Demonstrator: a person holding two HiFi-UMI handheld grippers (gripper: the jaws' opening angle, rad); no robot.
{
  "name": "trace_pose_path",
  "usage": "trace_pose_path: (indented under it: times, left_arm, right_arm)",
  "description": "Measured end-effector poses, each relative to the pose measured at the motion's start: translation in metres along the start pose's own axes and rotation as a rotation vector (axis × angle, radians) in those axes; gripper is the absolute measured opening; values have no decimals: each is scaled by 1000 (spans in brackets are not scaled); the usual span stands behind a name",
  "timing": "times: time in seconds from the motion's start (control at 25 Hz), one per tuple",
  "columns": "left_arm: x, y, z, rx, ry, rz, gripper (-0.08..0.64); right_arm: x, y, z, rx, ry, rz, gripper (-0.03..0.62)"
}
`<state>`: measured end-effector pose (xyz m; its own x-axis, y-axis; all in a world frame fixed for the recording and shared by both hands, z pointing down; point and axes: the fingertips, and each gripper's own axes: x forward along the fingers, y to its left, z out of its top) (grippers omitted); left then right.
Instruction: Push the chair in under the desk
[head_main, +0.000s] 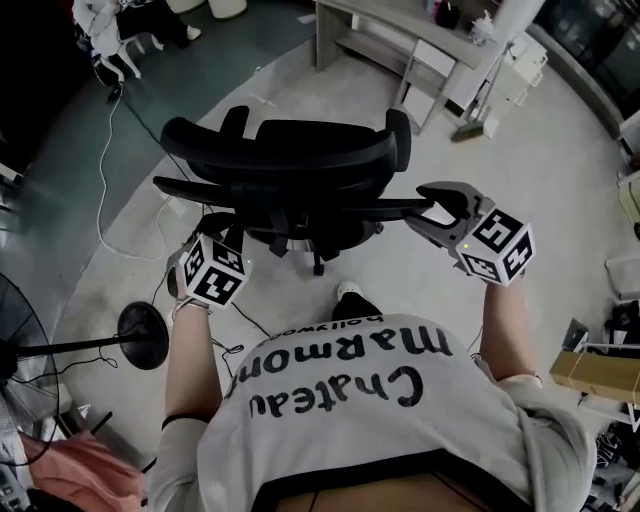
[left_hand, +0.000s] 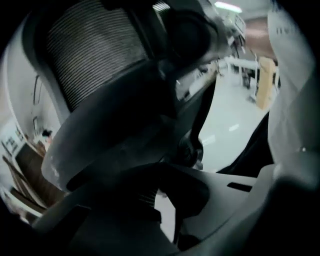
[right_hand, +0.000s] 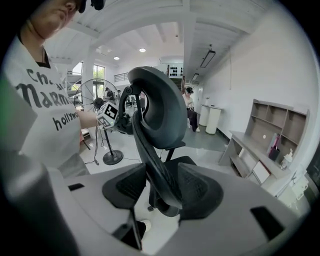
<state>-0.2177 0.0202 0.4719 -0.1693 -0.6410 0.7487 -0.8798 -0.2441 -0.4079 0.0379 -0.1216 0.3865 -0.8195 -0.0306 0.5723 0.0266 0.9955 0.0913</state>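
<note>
Head view: the chair (head_main: 290, 160) stands at centre with its back toward the person, well apart from the bench (head_main: 400, 25) at 1 o'clock. The left hand-held gripper (head_main: 222, 238) is at the chair's 8 o'clock and the right hand-held gripper (head_main: 432, 200) at its 3 o'clock.

Left gripper view: the jaws are together, with the chair's back close at 12 o'clock.

Right gripper view: the jaws clamp the backrest's edge.

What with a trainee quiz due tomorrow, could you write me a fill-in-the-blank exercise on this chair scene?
1. The office chair is coloured ___.
2. The right tool is shut on the rim of the chair's ___.
3. The round base on the floor belongs to a pedestal ___.
Missing words: black; backrest; fan.
</note>
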Motion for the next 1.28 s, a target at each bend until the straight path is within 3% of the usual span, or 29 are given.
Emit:
trace_pose_path:
  times: [0.12, 0.4, 0.64, 0.84, 1.0, 1.28]
  left_arm:
    - [3, 29, 27, -225, -158, -33, 17]
    - [13, 75, 39, -330, -176, 16, 17]
    - [-17, 117, 31, -512, -287, 118, 17]
    - [-9, 149, 20, -454, -223, 126, 17]
    - [4, 188, 9, -414, -205, 79, 17]
    - [23, 258, -12, -281, -179, -32, 17]
  right_arm:
    - [7, -26, 4, -3, 1, 19, 209]
    - [28, -99, 12, -27, 21, 44, 222]
    - [47, -132, 25, -69, 32, 94, 222]
    - [69, -135, 42, -53, 24, 106, 224]
    - [94, -131, 60, -32, 47, 106, 215]
    - [132, -111, 94, 51, 39, -15, 222]
